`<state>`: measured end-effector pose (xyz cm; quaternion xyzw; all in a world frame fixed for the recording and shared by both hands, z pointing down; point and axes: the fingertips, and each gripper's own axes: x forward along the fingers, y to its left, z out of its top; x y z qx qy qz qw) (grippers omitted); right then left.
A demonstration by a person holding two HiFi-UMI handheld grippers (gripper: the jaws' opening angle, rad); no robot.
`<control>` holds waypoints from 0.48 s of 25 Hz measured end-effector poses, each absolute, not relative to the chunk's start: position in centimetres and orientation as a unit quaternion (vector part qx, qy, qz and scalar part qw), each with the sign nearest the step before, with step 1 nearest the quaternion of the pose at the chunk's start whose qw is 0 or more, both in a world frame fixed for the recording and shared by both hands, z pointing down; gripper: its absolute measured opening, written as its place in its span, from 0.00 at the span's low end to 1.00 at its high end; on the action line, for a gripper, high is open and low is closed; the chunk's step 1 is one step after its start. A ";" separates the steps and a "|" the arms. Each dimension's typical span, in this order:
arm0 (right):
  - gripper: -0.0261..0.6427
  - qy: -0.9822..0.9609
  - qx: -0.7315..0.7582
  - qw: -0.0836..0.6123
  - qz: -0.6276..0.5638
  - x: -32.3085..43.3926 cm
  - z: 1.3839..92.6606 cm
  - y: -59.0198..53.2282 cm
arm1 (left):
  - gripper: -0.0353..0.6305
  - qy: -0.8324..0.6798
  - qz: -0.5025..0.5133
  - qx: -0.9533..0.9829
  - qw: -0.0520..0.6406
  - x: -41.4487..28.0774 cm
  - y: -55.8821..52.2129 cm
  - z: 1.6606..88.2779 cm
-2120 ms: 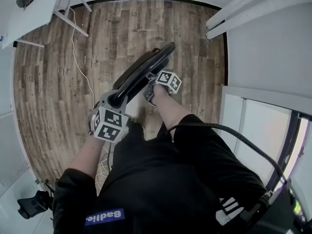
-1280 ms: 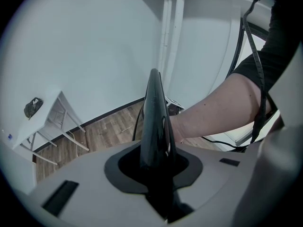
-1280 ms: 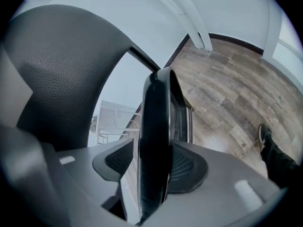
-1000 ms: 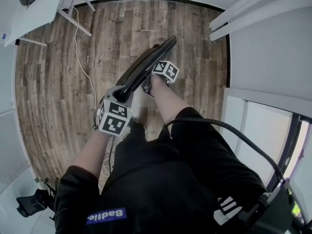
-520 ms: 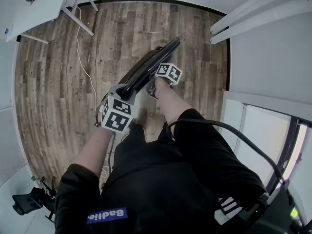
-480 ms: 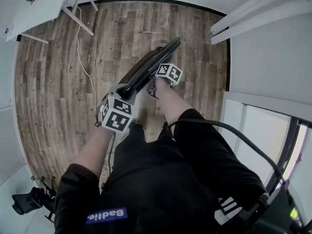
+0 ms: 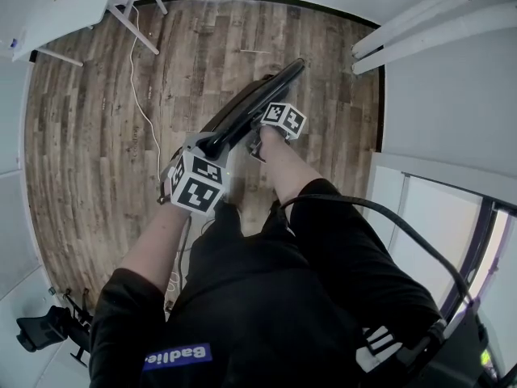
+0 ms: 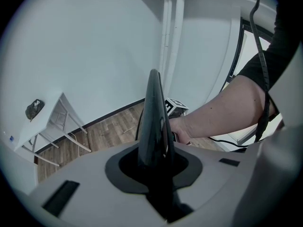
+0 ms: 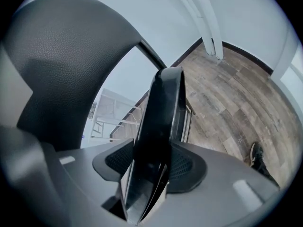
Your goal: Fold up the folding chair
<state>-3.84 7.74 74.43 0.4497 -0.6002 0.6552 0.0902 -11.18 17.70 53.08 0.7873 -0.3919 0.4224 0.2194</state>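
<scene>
The black folding chair (image 7: 252, 103) stands on the wood floor in front of me, its panels drawn nearly flat into one slanted dark bar. My left gripper (image 7: 206, 148) grips the bar's near, lower-left end; in the left gripper view the thin black edge (image 8: 154, 112) rises between its jaws, shut on it (image 8: 156, 160). My right gripper (image 7: 257, 140) holds the chair's middle from the right side. In the right gripper view a glossy black panel (image 9: 158, 122) is clamped between its jaws (image 9: 149, 169), and the padded backrest (image 9: 61, 46) arches over at upper left.
A white table (image 7: 65, 6) stands at the far left, with a white cable (image 7: 137, 79) trailing over the floor. White pipes (image 7: 420, 23) and a wall close the right side. A black stand foot (image 7: 36, 330) sits at the near left. A shoe (image 9: 258, 157) is on the floor.
Since two seconds ago the chair's black parts have come closer together into a thinner bar, and both grippers have shifted slightly farther away with it. In the last half second nothing moved visibly.
</scene>
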 end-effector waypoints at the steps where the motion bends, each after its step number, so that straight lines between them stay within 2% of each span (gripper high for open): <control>1: 0.33 -0.600 0.450 0.089 0.656 -3.9 74.4 7.7 | 0.17 -0.392 0.421 0.788 0.220 -11.3 17.7 53.1; 12: 0.34 -0.608 0.443 0.124 0.647 -4.7 74.3 8.0 | 0.17 -0.386 0.401 0.800 0.225 -13.0 16.4 52.8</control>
